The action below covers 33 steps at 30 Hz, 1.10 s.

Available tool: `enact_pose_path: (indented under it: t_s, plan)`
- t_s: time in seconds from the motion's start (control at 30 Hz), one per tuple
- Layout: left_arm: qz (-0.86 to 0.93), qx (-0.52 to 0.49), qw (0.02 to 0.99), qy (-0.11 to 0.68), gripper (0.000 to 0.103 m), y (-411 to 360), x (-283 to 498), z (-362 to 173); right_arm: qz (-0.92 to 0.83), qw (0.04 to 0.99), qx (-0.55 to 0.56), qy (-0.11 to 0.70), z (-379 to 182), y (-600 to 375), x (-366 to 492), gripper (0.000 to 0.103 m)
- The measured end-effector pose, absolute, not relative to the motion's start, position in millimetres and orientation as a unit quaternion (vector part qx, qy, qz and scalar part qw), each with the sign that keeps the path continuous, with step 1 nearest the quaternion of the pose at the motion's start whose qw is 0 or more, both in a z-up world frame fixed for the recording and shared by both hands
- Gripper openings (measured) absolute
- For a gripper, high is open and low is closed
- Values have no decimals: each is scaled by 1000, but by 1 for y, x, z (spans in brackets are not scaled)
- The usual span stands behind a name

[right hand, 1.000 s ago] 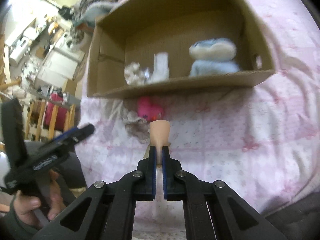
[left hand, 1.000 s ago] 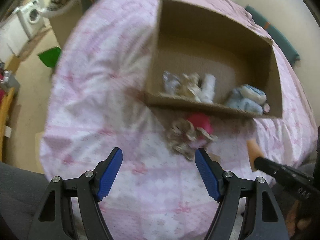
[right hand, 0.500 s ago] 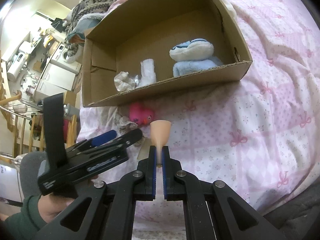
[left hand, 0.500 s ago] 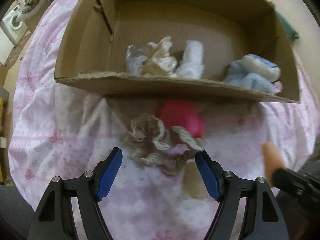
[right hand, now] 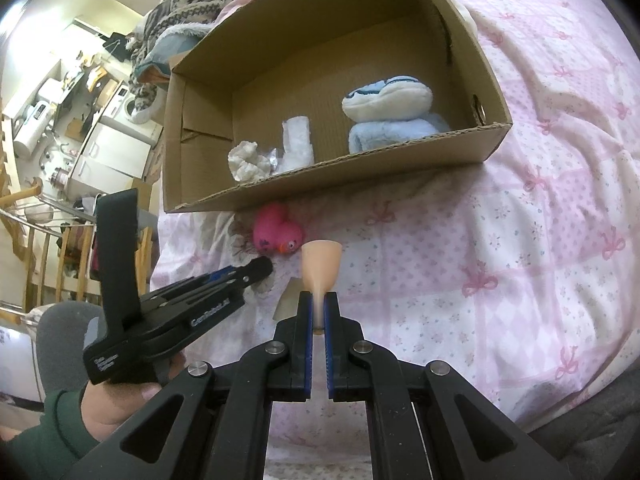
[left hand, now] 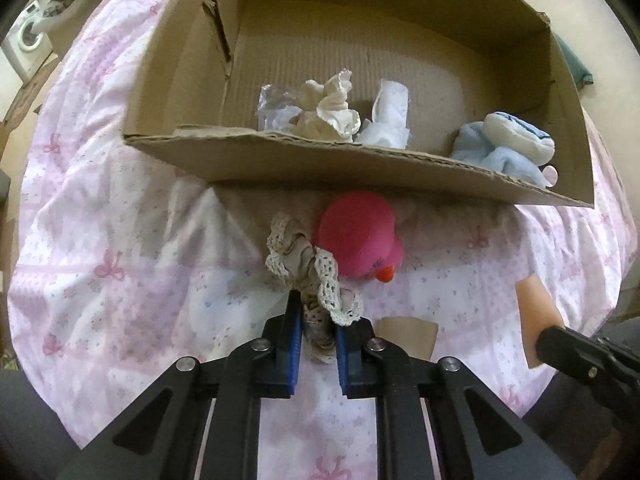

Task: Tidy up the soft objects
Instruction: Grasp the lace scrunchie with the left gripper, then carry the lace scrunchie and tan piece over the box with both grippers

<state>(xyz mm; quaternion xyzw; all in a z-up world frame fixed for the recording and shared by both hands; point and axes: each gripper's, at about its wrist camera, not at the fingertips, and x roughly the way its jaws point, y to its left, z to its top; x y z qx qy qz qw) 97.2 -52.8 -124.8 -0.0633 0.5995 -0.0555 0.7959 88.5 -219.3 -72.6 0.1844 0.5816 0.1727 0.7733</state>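
Observation:
A beige lace scrunchie [left hand: 304, 256] lies on the pink bedsheet beside a pink rubber duck [left hand: 360, 236], just in front of the open cardboard box [left hand: 320, 160]. My left gripper [left hand: 316, 308] points steeply down; its jaws are closing and the blue pads pinch the scrunchie's near end. My right gripper [right hand: 319, 300] is shut on the thin stem of a peach sponge [right hand: 321, 260], held above the sheet to the right of the duck [right hand: 276, 234]. Inside the box [right hand: 320, 180] are a blue plush [right hand: 388, 116], a white roll [right hand: 298, 144] and a crumpled white cloth [right hand: 248, 160].
A small tan card [left hand: 408, 336] lies on the sheet between the grippers. A knitted garment pile [right hand: 192, 4] sits behind the box. The bed drops off at the left, where wooden chairs [right hand: 52, 256] and a washing machine [left hand: 28, 40] stand. A hand in a green sleeve [right hand: 48, 432] holds the left gripper.
The left gripper came down and forward over the scrunchie, then shut its jaws from wide open onto it. The right gripper kept still with the peach sponge.

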Motion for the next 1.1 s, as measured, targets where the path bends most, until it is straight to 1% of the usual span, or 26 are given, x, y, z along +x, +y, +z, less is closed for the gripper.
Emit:
enact_pose_path:
  t_s: [0.23, 0.57, 0.87, 1.1]
  plan:
    - [-50, -68, 798, 597, 13, -46, 87, -117, 171, 778, 175, 579, -72, -216, 87, 7]
    - [-12, -74, 795, 602, 13, -17, 67, -92, 173, 788, 160, 569, -67, -210, 83, 7]
    - [13, -88, 810, 579, 13, 5, 52, -66, 181, 803, 148, 548, -54, -208, 76, 7]
    - [15, -84, 835, 544, 13, 12, 37, -30, 195, 806, 178, 529, -37, -219, 70, 7]
